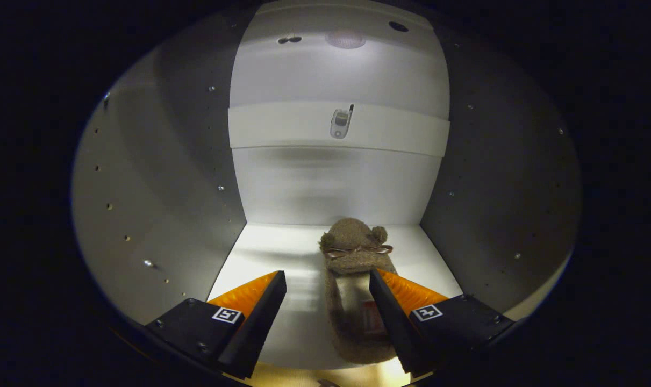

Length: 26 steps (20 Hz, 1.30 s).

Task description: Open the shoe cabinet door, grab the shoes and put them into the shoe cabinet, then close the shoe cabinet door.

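In the gripper view, the gripper [328,279] looks straight into the open white shoe cabinet [158,177], its two fingers spread wide apart and grasping nothing. A fuzzy brown slipper with small round ears and a thin ribbon bow at the toe [352,269] lies on the cabinet's bright white floor panel [266,252], toe pointing toward the back. The slipper sits between the fingers but much nearer the right one: its heel end runs alongside the inner edge of the right finger [390,306], which overlaps the slipper's side, so I cannot tell whether that finger touches it. The left finger [260,306] stands well apart from the slipper, with bare floor panel between them.

Beyond the slipper rises the white back panel of the cabinet [336,188]. A white horizontal rail [282,126] crosses it higher up, with a small metal fitting [340,122] at its middle. The grey side walls [497,177] to either side carry rows of small peg holes. Above the rail, a round pale spot of light [345,38] shows on the upper panel, near a dark round hole [398,26].
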Tool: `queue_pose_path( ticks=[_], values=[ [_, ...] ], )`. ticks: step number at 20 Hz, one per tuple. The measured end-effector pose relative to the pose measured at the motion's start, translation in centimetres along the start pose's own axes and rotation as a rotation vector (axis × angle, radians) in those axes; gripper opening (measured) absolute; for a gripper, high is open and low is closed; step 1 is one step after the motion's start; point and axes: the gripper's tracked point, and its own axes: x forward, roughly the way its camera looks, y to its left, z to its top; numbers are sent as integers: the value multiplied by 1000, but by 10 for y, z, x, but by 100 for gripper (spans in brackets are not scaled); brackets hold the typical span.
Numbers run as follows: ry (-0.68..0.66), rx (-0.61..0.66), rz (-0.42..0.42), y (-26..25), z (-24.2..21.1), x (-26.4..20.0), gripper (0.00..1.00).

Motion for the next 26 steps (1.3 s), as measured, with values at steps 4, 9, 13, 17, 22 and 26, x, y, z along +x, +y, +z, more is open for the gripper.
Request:
queue_pose_path(
  ticks=[4,9,13,17,22,26],
  values=[
    [-87,16,24,0,23,-62,99],
    [-146,29,11,-5,24,-164,98],
    [-169,62,33,-1,12,-239,99],
    [-221,71,34,-4,1,-317,98],
    [-252,131,31,-21,-24,-406,98],
    [-262,158,-58,-52,-49,-454,98]
  ],
)
